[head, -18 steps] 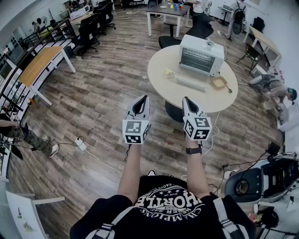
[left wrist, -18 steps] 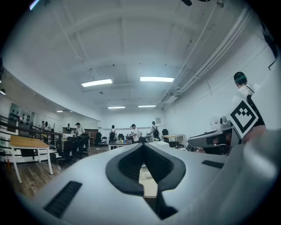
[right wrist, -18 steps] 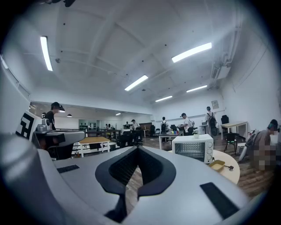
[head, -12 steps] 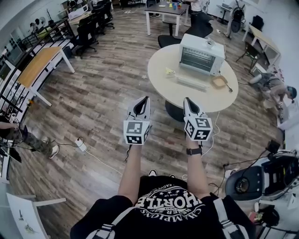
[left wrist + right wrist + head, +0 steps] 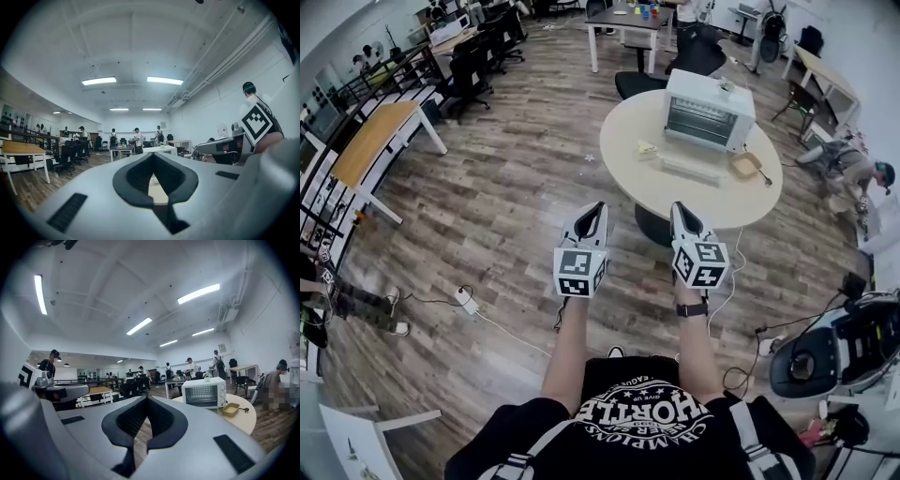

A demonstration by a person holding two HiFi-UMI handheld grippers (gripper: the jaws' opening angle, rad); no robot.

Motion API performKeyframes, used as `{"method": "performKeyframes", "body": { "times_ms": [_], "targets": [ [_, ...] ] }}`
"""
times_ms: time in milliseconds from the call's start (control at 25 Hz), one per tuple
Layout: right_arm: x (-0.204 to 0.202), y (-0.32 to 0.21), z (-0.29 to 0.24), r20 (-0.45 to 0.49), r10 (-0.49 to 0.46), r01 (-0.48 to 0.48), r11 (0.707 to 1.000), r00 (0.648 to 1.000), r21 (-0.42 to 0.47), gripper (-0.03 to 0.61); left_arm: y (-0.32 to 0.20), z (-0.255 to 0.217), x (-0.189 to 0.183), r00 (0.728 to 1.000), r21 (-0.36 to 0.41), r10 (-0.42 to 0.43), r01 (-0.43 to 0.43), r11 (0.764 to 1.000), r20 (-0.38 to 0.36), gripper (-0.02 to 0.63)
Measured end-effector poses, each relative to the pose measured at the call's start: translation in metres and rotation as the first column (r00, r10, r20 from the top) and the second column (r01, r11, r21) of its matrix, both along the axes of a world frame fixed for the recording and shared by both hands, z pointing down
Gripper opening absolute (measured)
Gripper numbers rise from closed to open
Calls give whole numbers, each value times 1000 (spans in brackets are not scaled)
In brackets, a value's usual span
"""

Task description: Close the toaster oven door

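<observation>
Head view: the grey left gripper (image 5: 594, 211) and the grey right gripper (image 5: 682, 212), each with a marker cube at its back, are held side by side over the brown wood-plank floor (image 5: 506, 206), short of the near edge of the round beige table (image 5: 623, 155). The white box-shaped toaster oven (image 5: 710, 110) stands toward the table's far edge, well apart from both grippers. A pale flat oblong piece (image 5: 687, 167) lies just in front of the oven, and a small tan square tray (image 5: 741, 166) sits near the right edge.

Left gripper view: the dark-padded jaws meet at their tips with nothing between them.

Right gripper view: the jaws are likewise pressed together and empty. The oven shows beyond them to the right, its glass front facing the camera; whether its door is shut cannot be made out.
</observation>
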State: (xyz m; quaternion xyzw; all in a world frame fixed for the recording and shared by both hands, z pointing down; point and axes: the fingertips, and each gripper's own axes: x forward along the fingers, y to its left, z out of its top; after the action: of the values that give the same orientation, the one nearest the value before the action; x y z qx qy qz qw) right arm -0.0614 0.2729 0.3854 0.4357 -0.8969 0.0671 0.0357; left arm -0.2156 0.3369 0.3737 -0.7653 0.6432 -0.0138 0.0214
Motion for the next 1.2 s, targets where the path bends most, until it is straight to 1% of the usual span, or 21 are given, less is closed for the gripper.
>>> {"method": "performKeyframes", "body": {
  "times_ms": [120,280,320,480,680,880,1040,1200],
  "targets": [
    [-2,5,7,6,9,-9,1000,1000,-5,20,-2,7,-1,1000,1,14,-14,1000,-3,18],
    [5,-3,12,7,31,-30,999,1000,-24,18,-18,8,6,999,14,16,-16,1000,32,18],
    [8,-4,13,2,41,-40,999,999,-27,18,-21,8,9,999,14,22,-23,1000,28,18],
    [24,-8,13,-3,81,-81,996,997,-25,17,-32,9,21,997,7,69,-69,998,-26,18],
    [50,-19,25,1,125,-125,991,992,-48,17,-49,19,49,990,-34,126,-128,991,-60,18],
    [62,-39,28,21,124,-123,991,992,-56,17,-72,16,67,984,-15,147,-149,989,-100,18],
    [70,-64,26,19,118,-117,991,993,-71,14,-96,9,72,987,-12,132,-133,991,-89,18],
    [78,-90,26,15,100,-98,991,995,-86,14,-120,9,85,986,-27,148,-150,988,-78,18]
  ]
}}
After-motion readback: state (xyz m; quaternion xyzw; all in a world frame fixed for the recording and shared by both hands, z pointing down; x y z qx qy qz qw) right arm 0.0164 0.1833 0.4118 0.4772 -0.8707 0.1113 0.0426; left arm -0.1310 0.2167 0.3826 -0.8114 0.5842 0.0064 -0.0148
